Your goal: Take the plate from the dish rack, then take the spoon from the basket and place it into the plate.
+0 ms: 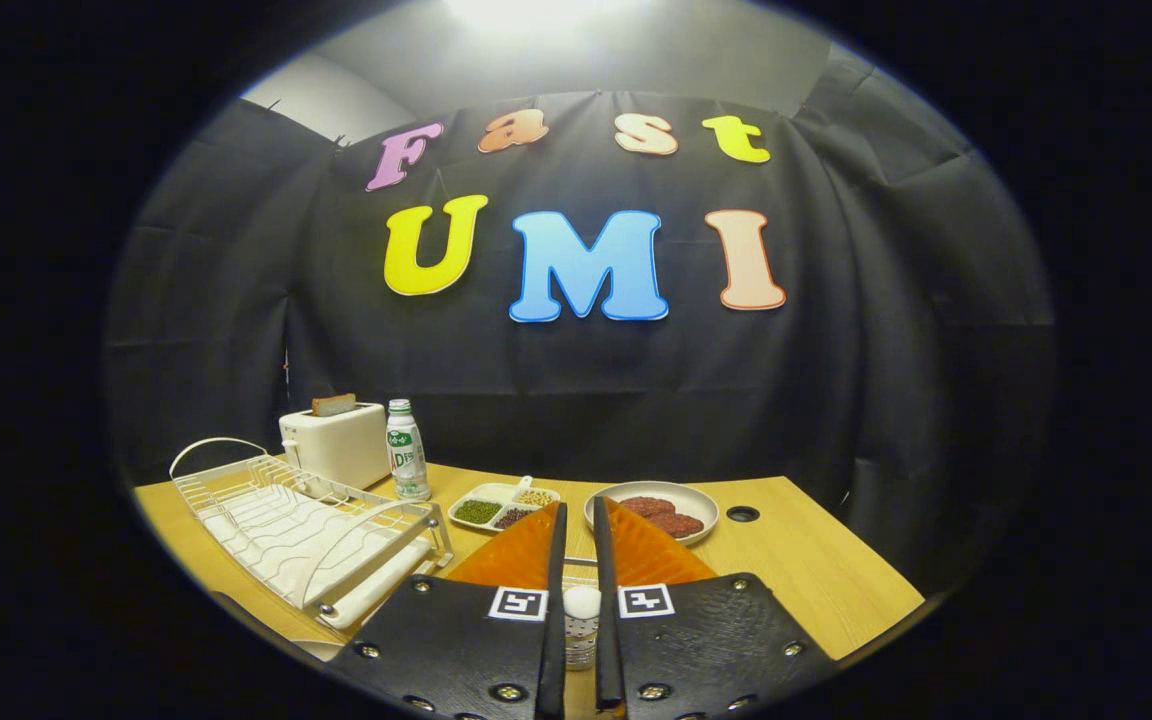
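Hovering over the desk (816, 580), our fingers (576, 545) stand narrowly apart, holding nothing. We see the plate (652, 510) just beyond them, the rack (311, 525) left of it.

White toaster (336, 443) at the back of the wooden table (816, 570), a slice of bread (333, 404) sticking up from its slot. Just right of the toaster, an upright plastic bottle (405, 449) with green label and white cap. Farther right of the toaster, a white divided dish (503, 504) of green, dark and pale beans. Beyond that, a round hole (742, 514) in the tabletop.
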A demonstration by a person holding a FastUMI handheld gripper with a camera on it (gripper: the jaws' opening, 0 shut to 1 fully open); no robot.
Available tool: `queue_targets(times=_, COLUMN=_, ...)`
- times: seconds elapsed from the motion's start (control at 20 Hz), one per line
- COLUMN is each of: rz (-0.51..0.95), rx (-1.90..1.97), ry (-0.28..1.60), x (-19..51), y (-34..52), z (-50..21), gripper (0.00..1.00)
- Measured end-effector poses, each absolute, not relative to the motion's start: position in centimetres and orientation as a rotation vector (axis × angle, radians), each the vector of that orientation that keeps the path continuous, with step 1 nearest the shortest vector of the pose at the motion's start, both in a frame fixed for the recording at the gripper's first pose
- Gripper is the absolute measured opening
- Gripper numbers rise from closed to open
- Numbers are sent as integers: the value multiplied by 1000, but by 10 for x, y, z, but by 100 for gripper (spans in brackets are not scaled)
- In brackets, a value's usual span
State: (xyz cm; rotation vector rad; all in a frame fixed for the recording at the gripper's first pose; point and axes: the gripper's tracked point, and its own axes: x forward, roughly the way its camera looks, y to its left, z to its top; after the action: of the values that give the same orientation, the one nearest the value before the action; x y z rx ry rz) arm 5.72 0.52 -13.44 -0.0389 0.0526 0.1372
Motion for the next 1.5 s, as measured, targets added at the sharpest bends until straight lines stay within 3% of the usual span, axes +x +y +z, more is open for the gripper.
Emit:
queue_targets(times=0.6, rz=104, rx=33, ry=173, x=-28, y=0, z=-63, gripper=11)
queue_targets(times=0.95, rz=151, rx=-19, ry=300, x=-69, y=25, z=-99, gripper=11)
queue_targets(times=1.5, rz=297, rx=-60, ry=426, x=-75, y=92, z=-147, gripper=11)
